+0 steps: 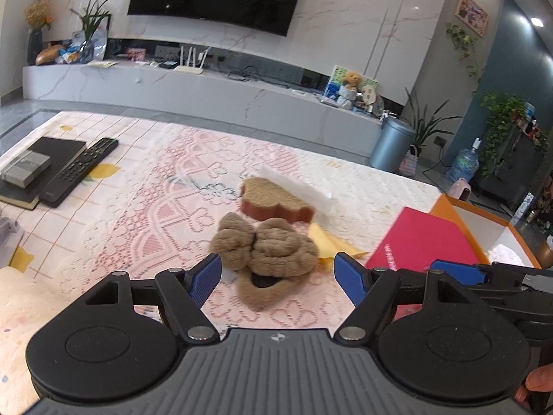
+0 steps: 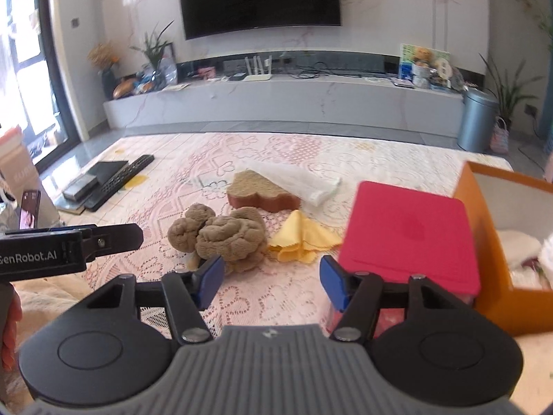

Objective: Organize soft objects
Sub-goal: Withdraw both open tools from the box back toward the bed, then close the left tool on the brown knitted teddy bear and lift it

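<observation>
A crumpled brown fluffy cloth (image 1: 266,245) (image 2: 224,235) lies on the pink lace cover. My left gripper (image 1: 278,276) stands open just before it, its blue pads to either side of the cloth's near end and apart from it. Behind the cloth lie a brown sponge (image 1: 276,202) (image 2: 262,193), a white cloth (image 1: 297,186) (image 2: 304,180) and a yellow cloth (image 1: 331,245) (image 2: 300,238). My right gripper (image 2: 273,276) is open over bare cover, between the brown cloth and a red lid (image 2: 411,235). An orange box (image 2: 484,242) at the right holds white soft things.
A black remote (image 1: 83,169) (image 2: 117,181), a black book (image 1: 52,148) and a small grey box (image 1: 26,167) lie at the far left. A phone (image 2: 29,209) stands at the left edge. Beyond the table stand a marble TV cabinet and a grey bin (image 2: 477,121).
</observation>
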A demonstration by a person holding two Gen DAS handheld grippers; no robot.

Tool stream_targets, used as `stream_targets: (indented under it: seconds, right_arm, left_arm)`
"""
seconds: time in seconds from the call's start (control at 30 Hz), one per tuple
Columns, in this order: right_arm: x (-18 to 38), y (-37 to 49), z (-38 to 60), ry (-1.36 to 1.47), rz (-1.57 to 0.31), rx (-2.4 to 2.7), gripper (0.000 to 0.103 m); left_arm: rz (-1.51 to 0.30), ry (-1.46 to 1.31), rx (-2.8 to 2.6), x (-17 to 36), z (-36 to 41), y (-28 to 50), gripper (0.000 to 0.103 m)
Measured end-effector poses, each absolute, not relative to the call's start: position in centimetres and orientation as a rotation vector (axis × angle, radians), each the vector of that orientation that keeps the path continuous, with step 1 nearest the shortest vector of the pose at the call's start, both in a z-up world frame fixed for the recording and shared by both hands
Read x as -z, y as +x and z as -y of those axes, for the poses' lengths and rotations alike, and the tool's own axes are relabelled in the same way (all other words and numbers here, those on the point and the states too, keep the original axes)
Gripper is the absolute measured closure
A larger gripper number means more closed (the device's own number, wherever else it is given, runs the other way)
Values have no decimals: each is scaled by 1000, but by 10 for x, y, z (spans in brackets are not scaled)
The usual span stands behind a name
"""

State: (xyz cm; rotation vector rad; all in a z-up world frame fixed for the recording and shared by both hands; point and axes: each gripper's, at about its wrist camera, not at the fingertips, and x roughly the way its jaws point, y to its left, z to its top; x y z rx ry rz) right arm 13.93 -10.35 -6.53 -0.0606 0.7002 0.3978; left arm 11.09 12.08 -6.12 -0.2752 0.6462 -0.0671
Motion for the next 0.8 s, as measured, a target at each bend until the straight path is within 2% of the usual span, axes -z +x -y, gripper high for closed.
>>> stream_targets:
  seconds: [0.23,0.6,0.7,0.8]
  right_arm:
    - [80,163,76,-138,-732,-460,53]
    - [99,211,39,-280,-761,-485,55]
    - [102,228,35,-311,-781,-481,55]
    - [108,242,30,-324,-814,-484,56]
  left_arm:
    - [-691,-303,57,74,-134,128,17]
    - [-772,-275,89,92,-137,176,20]
    - [-789,-351,73,102,-142,191,15]
    - [-815,-437,41,118,-149,207,15]
